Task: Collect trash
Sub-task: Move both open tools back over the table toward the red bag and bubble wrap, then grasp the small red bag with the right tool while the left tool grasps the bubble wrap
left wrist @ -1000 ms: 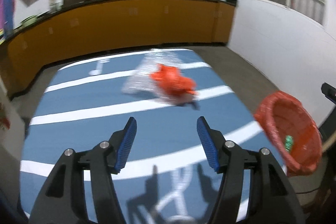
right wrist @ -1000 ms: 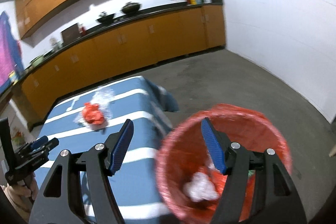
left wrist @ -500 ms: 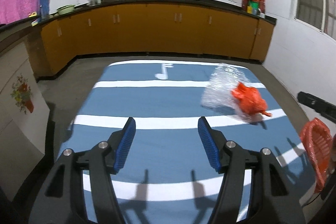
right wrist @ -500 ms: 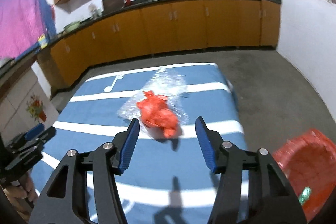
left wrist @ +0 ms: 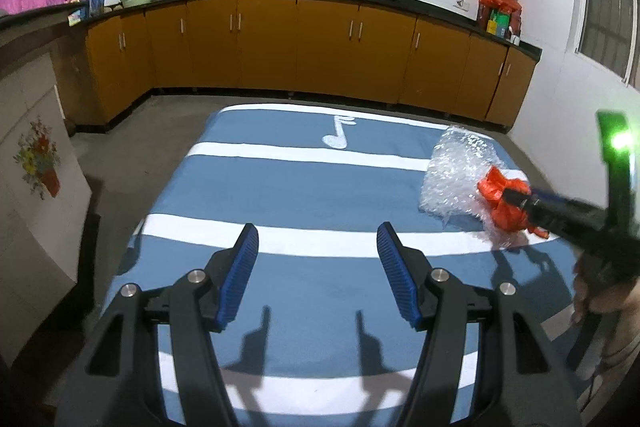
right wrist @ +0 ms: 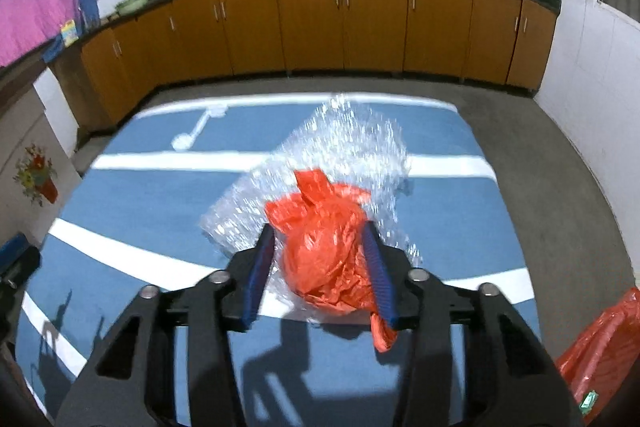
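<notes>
Orange plastic, crumpled into a wad, sat between the blue pads of our right hand-held gripper. Its jaws had just been closing, and in the right wrist view both pads appeared to press against the sides of the orange wad, with a loose tail of the plastic hanging below the right pad. Under and behind the wad lay a sheet of clear bubble wrap, spread on the blue cloth with white stripes that covered the surface. Whether the wad had left the bubble wrap we could not tell.

From the left wrist view we saw the same orange wad at the right side of the cloth, on the near edge of the bubble wrap, with the dark fingers of the right hand-held gripper reaching into it. A white music note was printed near the far end of the cloth. Our left hand-held gripper hung over the middle of the cloth with its jaws set wide and nothing between them, well apart from the trash.

At the lower right edge of the right wrist view we made out part of a red bin liner. Wooden cabinets under a dark worktop ran along the far wall.
</notes>
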